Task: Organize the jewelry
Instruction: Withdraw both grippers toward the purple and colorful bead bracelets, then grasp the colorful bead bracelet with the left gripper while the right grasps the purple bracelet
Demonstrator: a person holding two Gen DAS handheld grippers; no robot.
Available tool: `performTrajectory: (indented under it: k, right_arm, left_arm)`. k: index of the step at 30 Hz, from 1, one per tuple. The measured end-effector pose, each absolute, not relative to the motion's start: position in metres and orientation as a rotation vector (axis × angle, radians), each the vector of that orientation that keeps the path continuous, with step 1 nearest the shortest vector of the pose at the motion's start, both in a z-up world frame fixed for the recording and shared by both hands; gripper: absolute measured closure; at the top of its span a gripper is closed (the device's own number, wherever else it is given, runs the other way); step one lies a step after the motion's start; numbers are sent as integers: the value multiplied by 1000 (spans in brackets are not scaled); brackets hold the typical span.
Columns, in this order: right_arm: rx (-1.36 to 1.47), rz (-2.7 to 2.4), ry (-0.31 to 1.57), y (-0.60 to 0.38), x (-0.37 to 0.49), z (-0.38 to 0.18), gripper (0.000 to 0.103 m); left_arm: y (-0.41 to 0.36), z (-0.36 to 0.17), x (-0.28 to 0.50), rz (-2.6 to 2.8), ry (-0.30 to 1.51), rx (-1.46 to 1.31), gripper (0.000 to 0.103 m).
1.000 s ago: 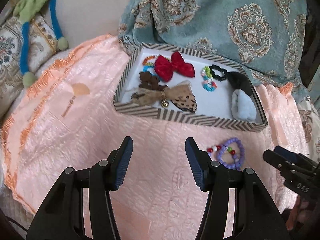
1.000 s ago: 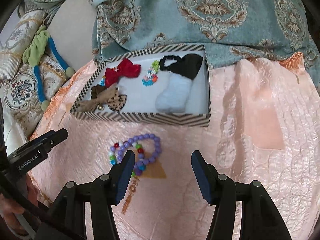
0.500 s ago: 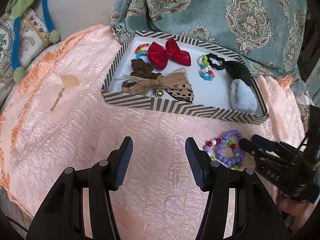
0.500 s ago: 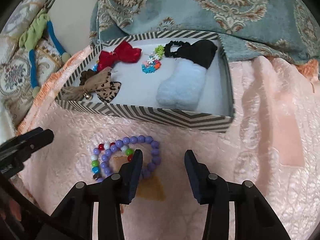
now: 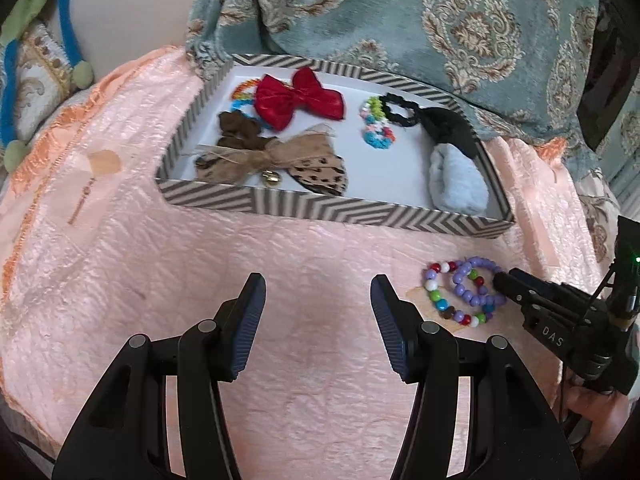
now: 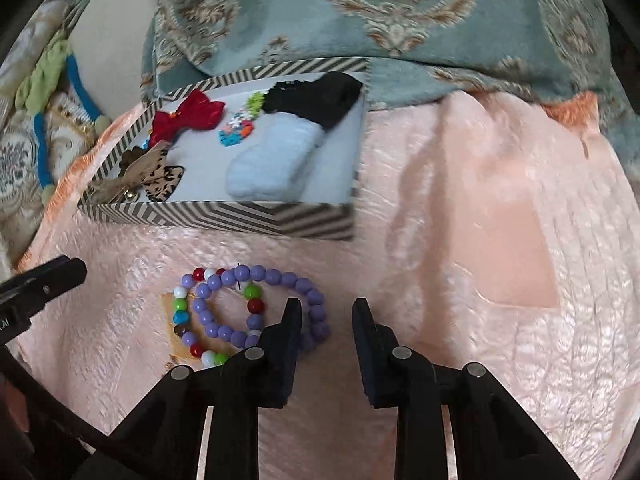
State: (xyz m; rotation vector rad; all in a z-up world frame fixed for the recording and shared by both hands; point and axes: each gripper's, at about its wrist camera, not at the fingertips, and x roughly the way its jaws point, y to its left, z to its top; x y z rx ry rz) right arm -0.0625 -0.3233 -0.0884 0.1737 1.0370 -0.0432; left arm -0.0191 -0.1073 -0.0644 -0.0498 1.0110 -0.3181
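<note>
Compared with a second ago, the right gripper (image 6: 326,312) is seen lower and nearer the two beaded bracelets – a purple bead loop (image 6: 264,308) overlapped by a multicoloured one (image 6: 186,320) – and its fingers, much narrower than before, are closing with the purple loop's right arc between them; no firm grip on the beads can be made out. The left gripper (image 5: 318,300) is held wide open as before, with nothing between its fingers, over bare cloth.

The bracelets are laid on a peach quilted bedspread (image 6: 460,240), in front of a shallow box with a grey-and-white zigzag rim (image 5: 320,208). A teal damask blanket (image 5: 400,12) is bunched behind the box.

Only in the left wrist view are the box contents laid out clearly – a red satin bow (image 5: 298,98), a burlap-and-leopard bow with a small bell (image 5: 276,162), a black scrunchie (image 5: 398,110) – and the right gripper is seen from the side, its tip at the bracelets' edge. The open cloth to the right of the box is shown only in the right view.
</note>
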Motion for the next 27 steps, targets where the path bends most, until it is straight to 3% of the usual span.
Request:
performTrajectory:
  k: [27]
  right_arm:
    - [169,-129,1004,-344,-75,-88,78]
  left_arm:
    - [-181,-96,-10,-439,1089,18,45]
